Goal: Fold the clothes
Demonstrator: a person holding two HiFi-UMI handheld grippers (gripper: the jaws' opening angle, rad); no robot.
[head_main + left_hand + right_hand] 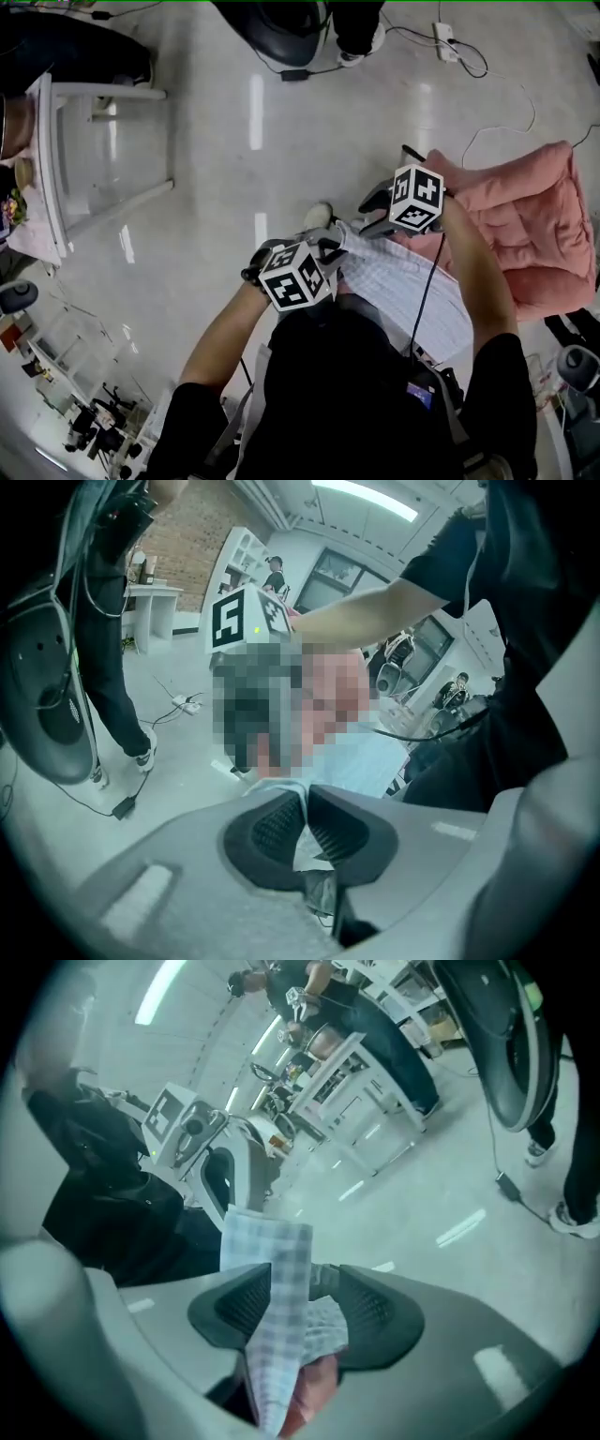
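Holding the checked garment (412, 292) stretched between my two grippers, close in front of me.

My left gripper (307, 801) is clenched on the cloth: in its own view the ribbed pads (274, 829) meet, with a thin strip of fabric pinched between them and the pale garment running on just beyond the tips. My right gripper (305, 1281) has its jaws apart. A folded checked edge rises between them, lying against one jaw and clear of the other, so nothing is squeezed there. From the head view the rest of the garment spreads out below and behind the right gripper, back toward my body. A pink cushion (530, 230) lies just beyond the right gripper's outer side.
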